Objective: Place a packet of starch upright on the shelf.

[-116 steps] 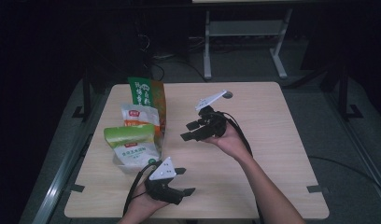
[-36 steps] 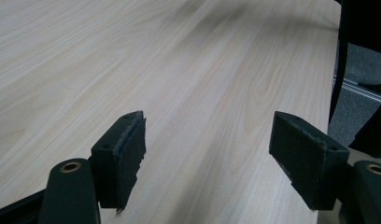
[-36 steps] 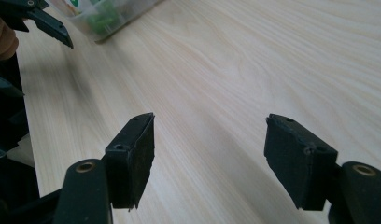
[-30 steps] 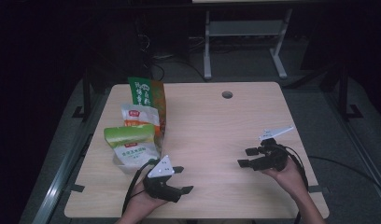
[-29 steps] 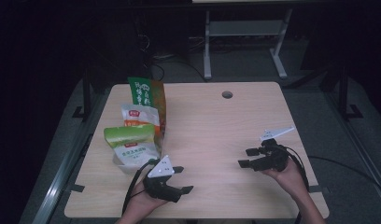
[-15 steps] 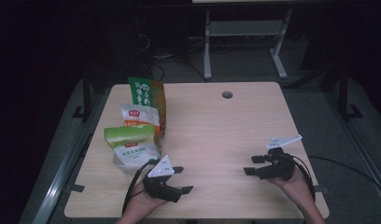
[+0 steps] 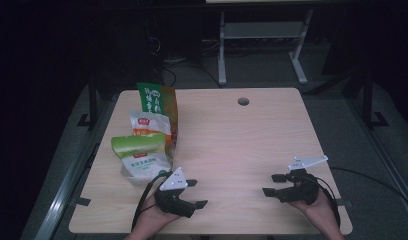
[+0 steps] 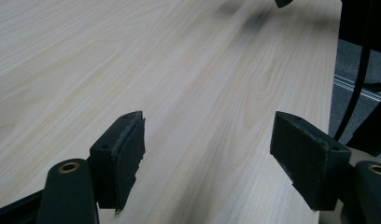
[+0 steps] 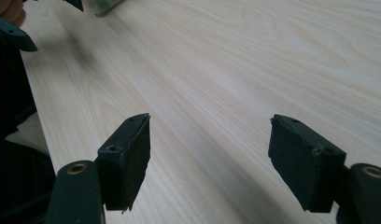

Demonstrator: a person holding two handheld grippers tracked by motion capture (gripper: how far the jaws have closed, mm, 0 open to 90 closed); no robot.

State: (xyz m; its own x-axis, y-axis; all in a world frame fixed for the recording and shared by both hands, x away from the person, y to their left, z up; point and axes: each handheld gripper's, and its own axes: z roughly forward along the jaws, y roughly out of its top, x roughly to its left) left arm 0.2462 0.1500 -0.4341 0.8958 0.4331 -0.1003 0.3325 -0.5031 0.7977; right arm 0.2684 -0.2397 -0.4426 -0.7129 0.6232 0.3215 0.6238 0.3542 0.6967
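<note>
Right gripper [image 7: 275,184], jaws just widened and empty, has retreated to the table's [image 7: 232,135] near edge, leaving the snack bags [image 7: 144,140] stacked untouched, likely finished.

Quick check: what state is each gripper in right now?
Left gripper: open, nothing between its jaws.
Right gripper: open, empty; its jaws have just been opening.

surface: light wooden table [image 7: 227,145] | on it: three snack bags [image 7: 144,145], left side
</note>
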